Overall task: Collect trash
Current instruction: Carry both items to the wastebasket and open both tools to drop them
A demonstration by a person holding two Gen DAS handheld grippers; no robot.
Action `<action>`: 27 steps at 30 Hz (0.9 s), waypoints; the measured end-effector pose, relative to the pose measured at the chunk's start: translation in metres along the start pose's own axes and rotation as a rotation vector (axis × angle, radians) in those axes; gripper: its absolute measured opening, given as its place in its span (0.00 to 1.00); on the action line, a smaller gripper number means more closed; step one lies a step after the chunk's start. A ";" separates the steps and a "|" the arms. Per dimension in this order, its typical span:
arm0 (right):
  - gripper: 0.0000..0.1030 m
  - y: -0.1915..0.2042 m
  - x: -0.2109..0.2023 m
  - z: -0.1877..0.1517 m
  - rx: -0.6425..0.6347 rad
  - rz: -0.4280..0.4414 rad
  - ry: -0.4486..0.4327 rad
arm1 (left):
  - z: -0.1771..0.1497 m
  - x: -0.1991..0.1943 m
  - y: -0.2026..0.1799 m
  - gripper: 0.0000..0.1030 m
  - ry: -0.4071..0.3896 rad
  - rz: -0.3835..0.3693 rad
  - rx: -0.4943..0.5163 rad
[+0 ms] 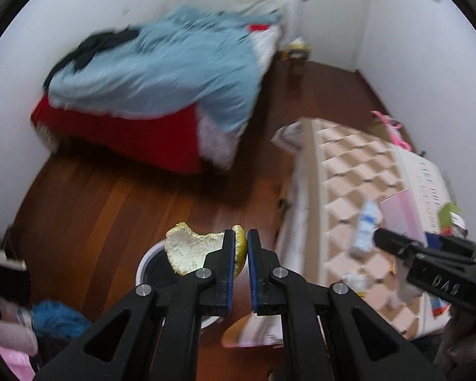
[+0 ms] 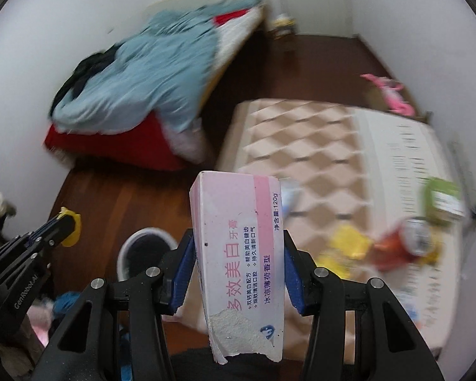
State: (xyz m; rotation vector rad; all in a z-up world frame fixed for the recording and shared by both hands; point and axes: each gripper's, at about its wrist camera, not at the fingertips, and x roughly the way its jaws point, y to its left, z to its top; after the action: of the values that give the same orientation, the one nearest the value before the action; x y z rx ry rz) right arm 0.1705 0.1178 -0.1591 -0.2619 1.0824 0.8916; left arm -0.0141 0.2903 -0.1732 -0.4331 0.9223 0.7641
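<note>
My left gripper [image 1: 240,238] is shut on a yellow fruit peel [image 1: 190,250] and holds it over a white bin with a dark liner [image 1: 152,270] on the wooden floor. It also shows in the right wrist view [image 2: 65,222], left of the bin [image 2: 146,247]. My right gripper [image 2: 238,254] is shut on a pink and white toothpaste box [image 2: 238,254], held upright above the edge of the quilted mattress [image 2: 301,146]. More trash lies on the mattress: a red can [image 2: 403,247], yellow wrappers [image 2: 349,247], a green packet [image 2: 441,197] and a white tube [image 1: 365,225].
A bed with a blue duvet and red base [image 1: 161,73] stands at the back left. Clothes [image 1: 54,317] lie at the lower left on the floor. A pink item [image 2: 387,92] lies behind the mattress by the wall.
</note>
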 end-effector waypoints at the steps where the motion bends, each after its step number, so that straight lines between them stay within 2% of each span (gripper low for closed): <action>1: 0.51 0.013 0.013 0.000 -0.014 0.017 0.019 | -0.001 0.011 0.012 0.05 0.024 0.004 -0.021; 9: 0.51 0.125 0.161 -0.025 -0.095 0.172 0.270 | -0.025 0.108 0.113 0.06 0.240 -0.043 -0.245; 14: 0.51 0.167 0.230 -0.048 -0.140 0.191 0.387 | -0.040 0.147 0.152 0.07 0.341 -0.098 -0.378; 16: 0.51 0.178 0.249 -0.051 -0.156 0.193 0.412 | -0.045 0.155 0.164 0.12 0.364 -0.076 -0.424; 17: 0.51 0.185 0.260 -0.054 -0.162 0.192 0.428 | -0.050 0.157 0.169 0.26 0.370 -0.068 -0.442; 18: 0.51 0.187 0.266 -0.054 -0.160 0.196 0.435 | -0.051 0.157 0.173 0.60 0.370 -0.063 -0.459; 19: 0.52 0.191 0.274 -0.055 -0.159 0.202 0.445 | -0.055 0.156 0.177 0.78 0.364 -0.054 -0.482; 20: 0.53 0.195 0.283 -0.055 -0.157 0.202 0.457 | -0.058 0.154 0.182 0.91 0.350 -0.039 -0.502; 23: 0.62 0.199 0.303 -0.053 -0.115 0.226 0.476 | -0.066 0.143 0.193 0.91 0.312 0.035 -0.518; 25: 0.91 0.195 0.319 -0.045 -0.081 0.250 0.494 | -0.070 0.132 0.199 0.91 0.277 0.105 -0.511; 27: 0.98 0.194 0.324 -0.043 -0.066 0.268 0.499 | -0.072 0.128 0.203 0.94 0.273 0.133 -0.500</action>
State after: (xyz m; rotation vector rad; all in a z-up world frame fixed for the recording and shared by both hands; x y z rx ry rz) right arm 0.0554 0.3776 -0.4116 -0.4150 1.5774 1.1363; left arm -0.1575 0.4304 -0.3235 -0.9395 1.0173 1.0797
